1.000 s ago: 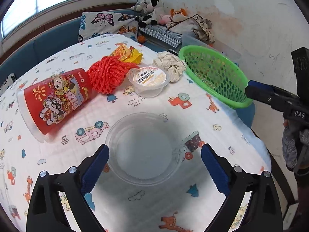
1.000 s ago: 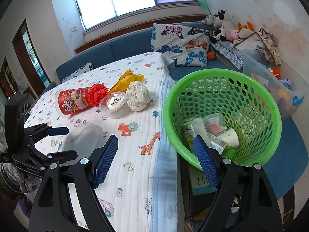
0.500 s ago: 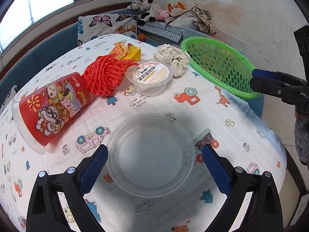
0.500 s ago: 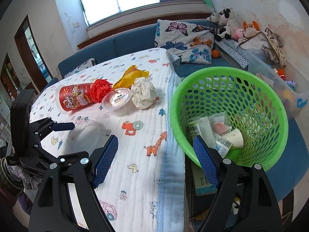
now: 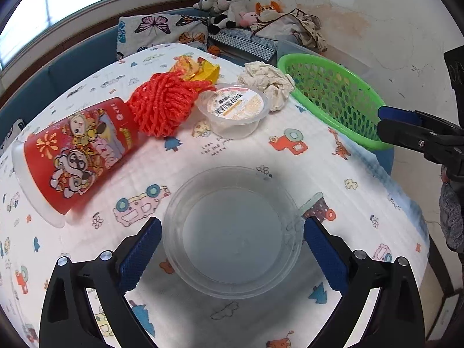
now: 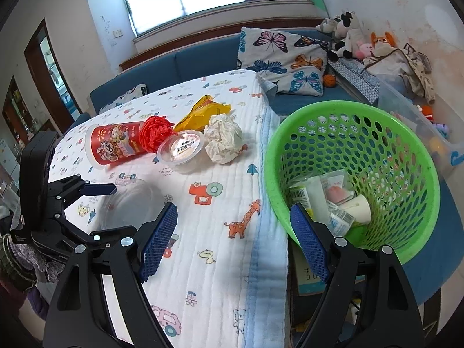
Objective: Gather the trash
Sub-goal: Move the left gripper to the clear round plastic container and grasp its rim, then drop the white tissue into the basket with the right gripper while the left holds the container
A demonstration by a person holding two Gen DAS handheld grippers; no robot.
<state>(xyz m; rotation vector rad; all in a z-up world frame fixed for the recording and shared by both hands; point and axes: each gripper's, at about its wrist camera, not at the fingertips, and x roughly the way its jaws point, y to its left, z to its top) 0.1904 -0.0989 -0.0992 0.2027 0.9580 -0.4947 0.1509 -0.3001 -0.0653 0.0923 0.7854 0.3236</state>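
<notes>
Left gripper (image 5: 232,249) lower and nearer than a second ago; clear plastic bowl (image 5: 233,230) now larger in left wrist view, sitting between the blue pads (image 5: 139,253), gaps narrower, contact not discernible. Right wrist view shifted slightly: green basket (image 6: 352,174) and cloth-covered table (image 6: 220,249) closer. Trash items unmoved.

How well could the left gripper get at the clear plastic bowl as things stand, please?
Probably yes: the left gripper is open, its fingers either side of the clear plastic bowl, nothing between them.
</notes>
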